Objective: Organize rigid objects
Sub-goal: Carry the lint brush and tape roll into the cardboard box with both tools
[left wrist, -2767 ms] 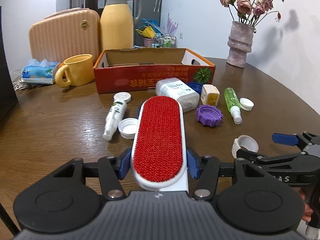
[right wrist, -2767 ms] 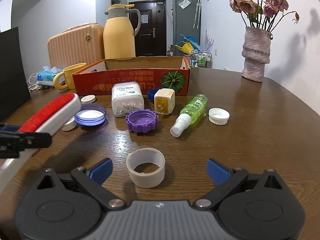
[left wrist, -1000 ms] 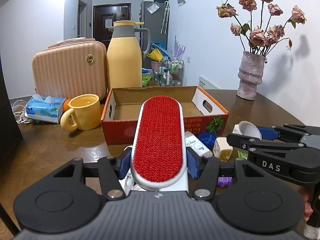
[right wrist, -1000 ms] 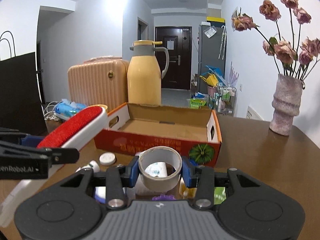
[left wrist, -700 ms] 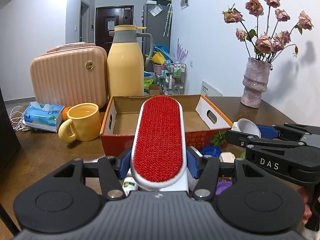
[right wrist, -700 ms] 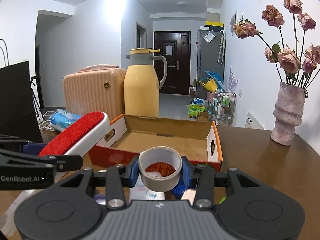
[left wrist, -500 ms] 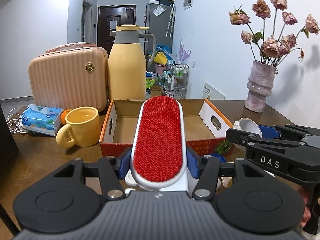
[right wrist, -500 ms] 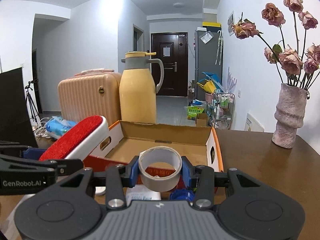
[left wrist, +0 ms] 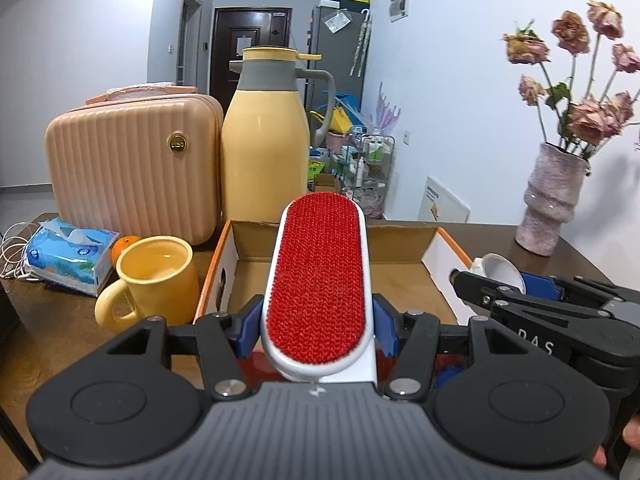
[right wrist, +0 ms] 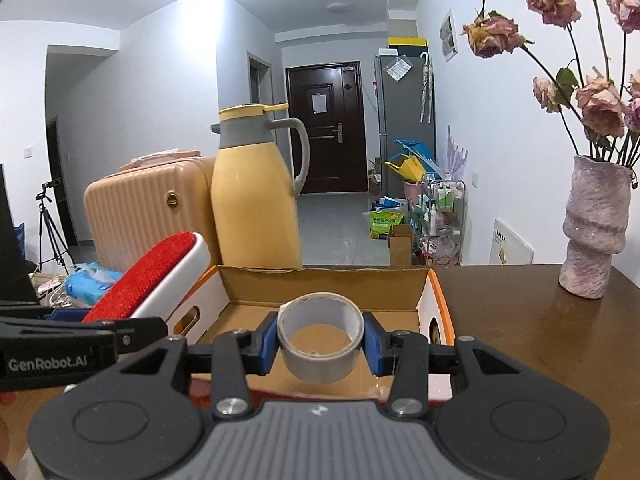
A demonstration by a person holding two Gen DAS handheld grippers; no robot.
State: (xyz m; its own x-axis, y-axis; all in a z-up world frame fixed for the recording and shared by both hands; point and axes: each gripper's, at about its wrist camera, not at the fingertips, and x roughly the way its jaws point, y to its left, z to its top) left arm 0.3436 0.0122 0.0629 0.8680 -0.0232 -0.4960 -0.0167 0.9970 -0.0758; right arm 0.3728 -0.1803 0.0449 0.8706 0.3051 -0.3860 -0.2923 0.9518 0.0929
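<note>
Grippers both loaded, side by side above the near edge of the open orange-and-white cardboard box on the brown wooden table. Left gripper pinches the white-bodied lint brush with red bristle pad, pointing over the box. Right gripper clamps the grey tape roll, held clear above the box floor. Yellow ceramic mug just left of box.

Yellow mug, yellow thermos jug, peach suitcase, tissue pack, flower vase
</note>
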